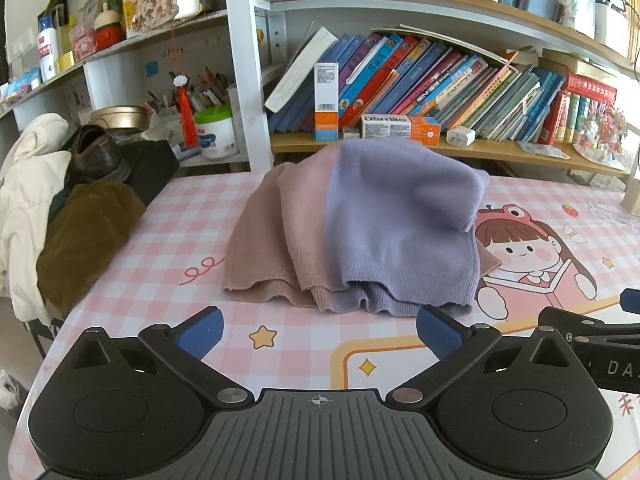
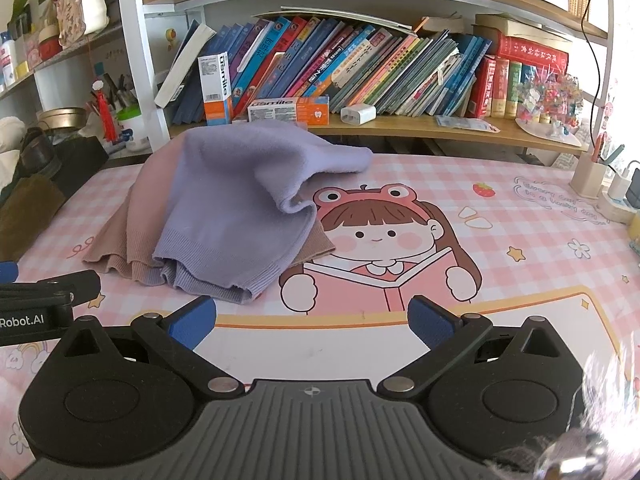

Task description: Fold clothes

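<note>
A knit sweater, lilac [image 1: 396, 216] on one half and dusty pink [image 1: 276, 232] on the other, lies in a loosely folded heap on the pink checked desk mat [image 1: 168, 248]. It also shows in the right wrist view [image 2: 232, 200], left of centre. My left gripper [image 1: 320, 330] is open and empty, just short of the sweater's ribbed hem. My right gripper [image 2: 312, 320] is open and empty, to the right of the hem, over the cartoon girl print [image 2: 380, 240]. Each gripper's body shows at the edge of the other's view.
A bookshelf [image 1: 440, 148] with leaning books and small boxes stands right behind the sweater. A brown garment [image 1: 84, 236], a cream jacket [image 1: 24, 200] and a shoe [image 1: 96, 152] sit at the desk's left. A pen cup and chargers [image 2: 608, 188] stand at the far right.
</note>
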A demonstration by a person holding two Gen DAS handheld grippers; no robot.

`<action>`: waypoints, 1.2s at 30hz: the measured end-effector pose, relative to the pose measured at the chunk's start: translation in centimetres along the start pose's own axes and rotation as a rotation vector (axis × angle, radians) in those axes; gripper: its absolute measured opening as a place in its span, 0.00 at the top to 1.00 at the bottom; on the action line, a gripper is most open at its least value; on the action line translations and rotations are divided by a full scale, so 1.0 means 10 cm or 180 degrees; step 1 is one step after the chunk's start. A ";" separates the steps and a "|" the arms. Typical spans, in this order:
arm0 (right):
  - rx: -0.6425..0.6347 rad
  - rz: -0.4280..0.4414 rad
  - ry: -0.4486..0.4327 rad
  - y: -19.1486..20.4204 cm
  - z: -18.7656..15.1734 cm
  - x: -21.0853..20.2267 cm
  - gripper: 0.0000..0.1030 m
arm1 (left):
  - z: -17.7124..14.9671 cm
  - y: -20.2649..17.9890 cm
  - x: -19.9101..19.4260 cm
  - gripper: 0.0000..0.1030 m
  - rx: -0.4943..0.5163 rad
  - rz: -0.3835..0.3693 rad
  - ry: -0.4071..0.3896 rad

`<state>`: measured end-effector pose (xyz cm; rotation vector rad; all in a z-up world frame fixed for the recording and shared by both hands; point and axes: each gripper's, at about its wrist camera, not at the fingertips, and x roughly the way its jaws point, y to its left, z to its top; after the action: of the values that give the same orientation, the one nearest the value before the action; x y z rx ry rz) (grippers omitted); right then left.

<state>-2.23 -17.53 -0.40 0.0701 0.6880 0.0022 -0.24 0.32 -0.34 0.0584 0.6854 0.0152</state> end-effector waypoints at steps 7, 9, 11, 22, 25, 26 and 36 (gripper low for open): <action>-0.0002 0.0005 0.0012 -0.01 0.00 0.00 0.00 | 0.00 0.02 0.01 0.00 -0.0003 -0.0006 0.0011; -0.0002 0.0006 0.0010 -0.01 -0.01 0.00 0.00 | 0.01 0.02 0.00 0.00 -0.0006 -0.0005 0.0012; -0.0001 0.0004 0.0012 -0.01 0.00 -0.01 0.00 | 0.01 0.02 0.00 0.00 -0.0008 -0.0005 0.0008; 0.0013 -0.0004 0.0012 -0.02 0.00 0.00 0.00 | 0.02 0.01 -0.01 0.00 -0.0004 -0.0008 0.0014; 0.0014 -0.0002 0.0015 -0.02 0.00 0.00 0.00 | 0.02 0.01 -0.01 0.00 -0.0009 -0.0003 0.0019; 0.0012 0.0000 0.0018 -0.02 0.00 0.00 0.00 | 0.03 0.01 -0.01 0.00 -0.0011 -0.0002 0.0022; 0.0049 -0.0014 0.0023 -0.04 0.01 0.02 0.00 | 0.04 -0.01 0.01 0.00 0.0002 0.0003 0.0031</action>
<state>-2.04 -17.91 -0.52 0.0833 0.6954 -0.0071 0.13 0.24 -0.08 0.0593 0.6950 0.0162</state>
